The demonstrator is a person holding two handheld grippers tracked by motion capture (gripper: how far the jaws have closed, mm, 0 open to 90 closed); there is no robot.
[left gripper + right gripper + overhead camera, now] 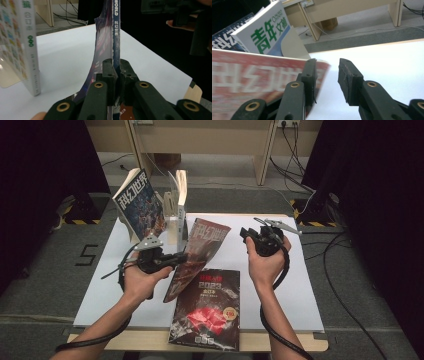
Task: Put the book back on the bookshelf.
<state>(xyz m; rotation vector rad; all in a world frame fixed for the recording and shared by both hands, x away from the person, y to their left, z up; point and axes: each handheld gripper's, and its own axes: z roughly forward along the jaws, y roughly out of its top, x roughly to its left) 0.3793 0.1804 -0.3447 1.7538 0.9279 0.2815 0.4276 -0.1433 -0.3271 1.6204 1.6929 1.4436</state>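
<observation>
Shelving is the step in hand: the left claw (176,259) pinches a red magazine (202,251) by its spine, holding it tilted above the surface (295,290), just right of the rack (175,212). The right claw (327,75) stands spread beside its top corner, gripping nothing. Next, I judge, the magazine must be stood upright and slid in beside the white book (25,47). Another magazine (207,307) lies flat nearby.

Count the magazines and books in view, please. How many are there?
4. One red magazine is held up by the left gripper. One dark magazine lies flat at the table's near edge. Two stand at the bookend: a blue one and a white book. More may be hidden.
</observation>
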